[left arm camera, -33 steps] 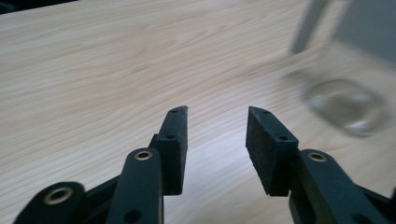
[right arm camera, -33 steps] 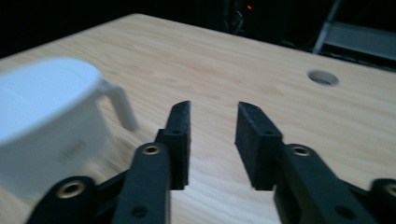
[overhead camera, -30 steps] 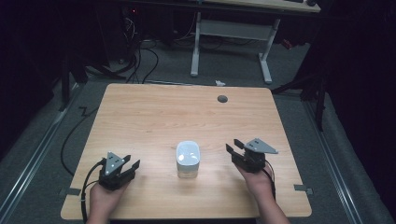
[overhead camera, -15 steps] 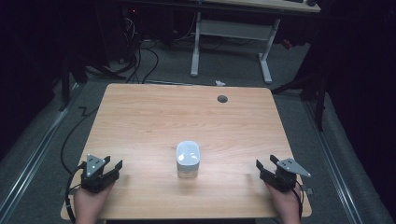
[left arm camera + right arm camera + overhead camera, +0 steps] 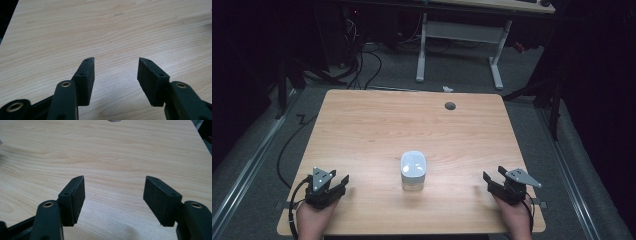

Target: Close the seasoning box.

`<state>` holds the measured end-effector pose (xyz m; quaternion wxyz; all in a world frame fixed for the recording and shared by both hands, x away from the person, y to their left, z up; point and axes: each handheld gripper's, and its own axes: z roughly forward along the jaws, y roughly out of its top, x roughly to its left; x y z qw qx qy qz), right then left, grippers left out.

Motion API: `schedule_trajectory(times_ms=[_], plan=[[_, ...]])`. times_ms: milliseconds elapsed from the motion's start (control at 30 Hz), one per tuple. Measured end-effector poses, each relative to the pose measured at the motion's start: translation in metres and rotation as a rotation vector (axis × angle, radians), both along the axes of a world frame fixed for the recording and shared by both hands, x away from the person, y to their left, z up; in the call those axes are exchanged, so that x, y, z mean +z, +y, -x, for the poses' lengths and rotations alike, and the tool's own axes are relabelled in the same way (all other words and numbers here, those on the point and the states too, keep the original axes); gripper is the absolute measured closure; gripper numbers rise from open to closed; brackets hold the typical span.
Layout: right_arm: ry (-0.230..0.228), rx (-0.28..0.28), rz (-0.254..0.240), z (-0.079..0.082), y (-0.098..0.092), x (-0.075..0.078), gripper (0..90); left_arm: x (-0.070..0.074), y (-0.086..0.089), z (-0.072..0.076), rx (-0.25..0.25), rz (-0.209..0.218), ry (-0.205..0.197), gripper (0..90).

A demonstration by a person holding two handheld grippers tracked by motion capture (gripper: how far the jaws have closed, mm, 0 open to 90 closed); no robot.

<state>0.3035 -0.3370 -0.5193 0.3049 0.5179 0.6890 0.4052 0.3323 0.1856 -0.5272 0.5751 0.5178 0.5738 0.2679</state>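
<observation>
Both hand-held grippers have drawn back from the white-lidded container (image 5: 413, 170) to the near corners of the table (image 5: 377, 120); the left hand-held gripper (image 5: 332, 186) sits near-left, the right hand-held gripper (image 5: 494, 181) near-right, each with jaws apart and empty. The container stands alone at near centre, well apart from both; I judge this a rest or reset, nothing in hand.

Left gripper (image 5: 343, 181) sat low near the table's (image 5: 362, 125) near-left corner, jaws spread apart, nothing between them. Right gripper (image 5: 493, 178) sat near the near-right corner, jaws likewise spread, nothing held. Both hands entered over the table's near edge.
</observation>
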Motion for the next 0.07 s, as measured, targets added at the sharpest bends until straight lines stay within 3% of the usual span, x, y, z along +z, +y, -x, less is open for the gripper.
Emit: schedule_trajectory(times_ms=[67], plan=[[0.005,-0.001,0.014,-0.0007,0.0022,-0.0009,29.5,0.0009,0.0000,-0.0013,0.004,0.004,-0.002,48.5]])
